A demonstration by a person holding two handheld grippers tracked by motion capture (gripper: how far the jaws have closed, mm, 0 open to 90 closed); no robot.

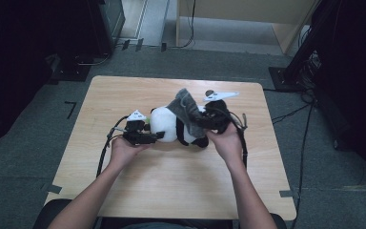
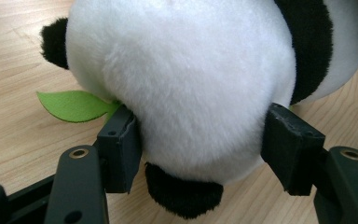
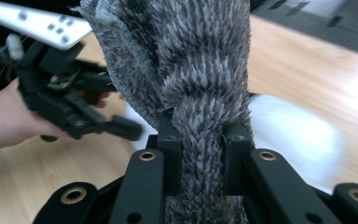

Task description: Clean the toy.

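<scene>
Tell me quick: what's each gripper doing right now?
Left gripper: jaws clamped on the panda plush.
Right gripper: shut on the grey fuzzy cloth.

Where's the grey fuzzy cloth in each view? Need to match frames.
High view: the grey cloth is just above centre, draped over the panda, at the right gripper.
Left gripper view: not in it; white panda between the fingers.
Right gripper view: centre, bunched between the fingers, running up to the top edge.
Shared landmark: the wooden table.

High view overhead, facing forward-down; tool views close; all share panda (image 1: 169,125).
</scene>
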